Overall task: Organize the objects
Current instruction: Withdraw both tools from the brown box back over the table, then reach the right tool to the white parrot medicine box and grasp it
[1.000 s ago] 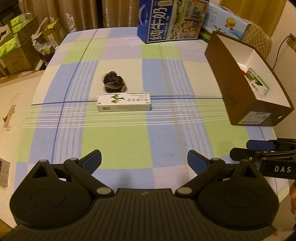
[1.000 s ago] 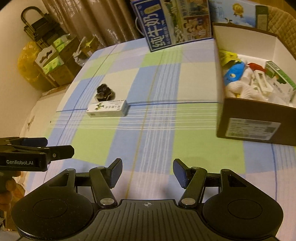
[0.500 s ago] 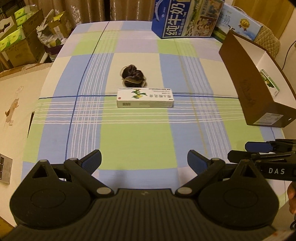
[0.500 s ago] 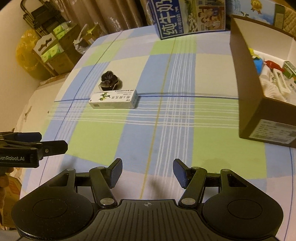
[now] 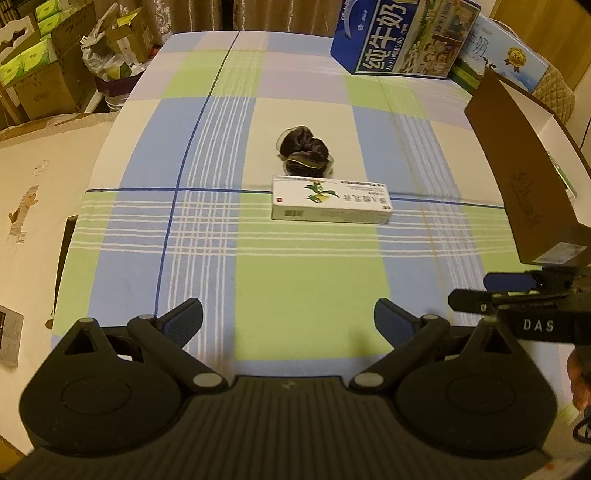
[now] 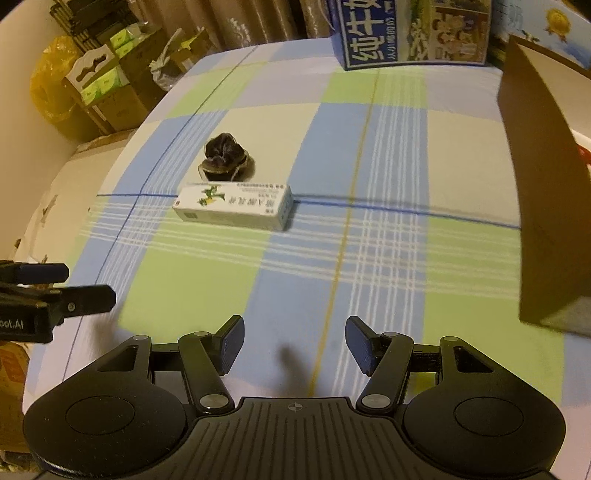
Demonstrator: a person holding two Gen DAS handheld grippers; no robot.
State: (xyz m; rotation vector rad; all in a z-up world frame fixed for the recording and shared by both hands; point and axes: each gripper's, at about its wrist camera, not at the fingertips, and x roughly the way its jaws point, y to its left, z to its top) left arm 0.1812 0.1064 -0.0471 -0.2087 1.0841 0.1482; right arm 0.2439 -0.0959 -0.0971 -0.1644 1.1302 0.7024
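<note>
While both jaws are being held apart, left gripper (image 5: 288,325) empty | right gripper (image 6: 294,343) empty | flat white cardboard medicine box (image 5: 330,205) lying beside dark crumpled scrunchie (image 5: 304,155) on checked tablecloth (image 5: 306,280)

Blue-green checked tablecloth (image 5: 310,280), white box (image 5: 330,205)

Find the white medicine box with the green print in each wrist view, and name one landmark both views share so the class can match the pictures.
Left wrist view: the white medicine box lies flat at centre, right of the middle, just in front of the dark scrunchie.
Right wrist view: the same box lies left of centre, again just in front of the scrunchie.
Shared landmark: the blue milk carton at the table's far edge.
</note>
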